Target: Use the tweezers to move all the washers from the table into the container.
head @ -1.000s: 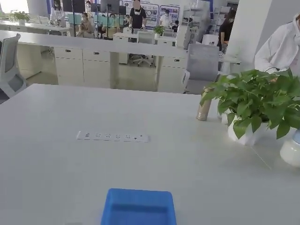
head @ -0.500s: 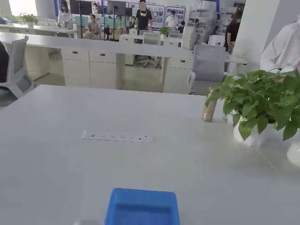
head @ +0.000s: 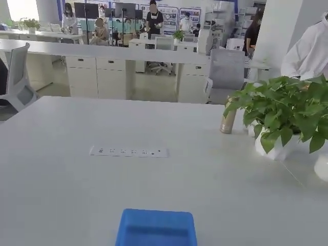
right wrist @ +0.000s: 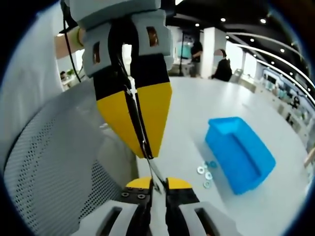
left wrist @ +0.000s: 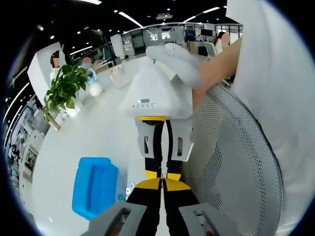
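Both left claw (right wrist: 147,153) and right claw (right wrist: 158,186) grip tweezers (right wrist: 154,170) lengthwise between them.

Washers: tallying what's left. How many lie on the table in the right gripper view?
4 small metal washers, clustered on the white table beside the blue plastic container; others may be hidden.

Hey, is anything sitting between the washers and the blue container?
Nothing visible. The washers lie on bare table right beside the blue container. The tweezers are held away from that gap.
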A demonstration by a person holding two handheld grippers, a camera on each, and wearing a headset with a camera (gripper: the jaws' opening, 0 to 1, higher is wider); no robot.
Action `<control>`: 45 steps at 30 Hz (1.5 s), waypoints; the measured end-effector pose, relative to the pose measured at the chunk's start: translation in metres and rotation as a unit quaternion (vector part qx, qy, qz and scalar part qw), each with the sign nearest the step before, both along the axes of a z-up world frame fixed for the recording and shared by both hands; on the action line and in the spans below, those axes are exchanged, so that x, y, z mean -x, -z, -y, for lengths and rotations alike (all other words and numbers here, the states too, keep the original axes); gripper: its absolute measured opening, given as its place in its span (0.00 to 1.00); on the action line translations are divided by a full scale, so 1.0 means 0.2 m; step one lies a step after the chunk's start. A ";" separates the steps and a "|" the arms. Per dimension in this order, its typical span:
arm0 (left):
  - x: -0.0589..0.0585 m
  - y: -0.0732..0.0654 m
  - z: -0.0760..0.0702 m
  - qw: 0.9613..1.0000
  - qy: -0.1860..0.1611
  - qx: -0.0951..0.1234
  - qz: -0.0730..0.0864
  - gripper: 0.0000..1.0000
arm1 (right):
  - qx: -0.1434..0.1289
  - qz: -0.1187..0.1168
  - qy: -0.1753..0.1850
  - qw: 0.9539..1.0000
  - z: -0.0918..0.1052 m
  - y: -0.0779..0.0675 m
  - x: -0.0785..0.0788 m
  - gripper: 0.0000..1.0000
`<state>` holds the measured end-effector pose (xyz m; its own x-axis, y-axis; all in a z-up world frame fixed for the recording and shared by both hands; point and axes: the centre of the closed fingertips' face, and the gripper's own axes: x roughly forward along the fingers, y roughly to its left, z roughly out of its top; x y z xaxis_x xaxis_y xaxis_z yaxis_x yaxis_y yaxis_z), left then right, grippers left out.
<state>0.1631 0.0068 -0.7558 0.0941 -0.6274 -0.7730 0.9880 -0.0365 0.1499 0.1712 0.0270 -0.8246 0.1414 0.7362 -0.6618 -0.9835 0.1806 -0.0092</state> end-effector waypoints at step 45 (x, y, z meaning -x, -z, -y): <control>-0.39 0.00 0.00 0.999 -0.029 0.025 -0.015 0.00 | 0.016 0.038 0.070 0.997 0.03 0.01 -0.40 0.07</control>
<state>0.2409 0.0065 -0.7559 0.1085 -0.6595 -0.7439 0.9924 0.0286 0.1194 0.2513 0.0217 -0.8274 0.2922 0.6849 -0.6675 -0.9450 0.3140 -0.0915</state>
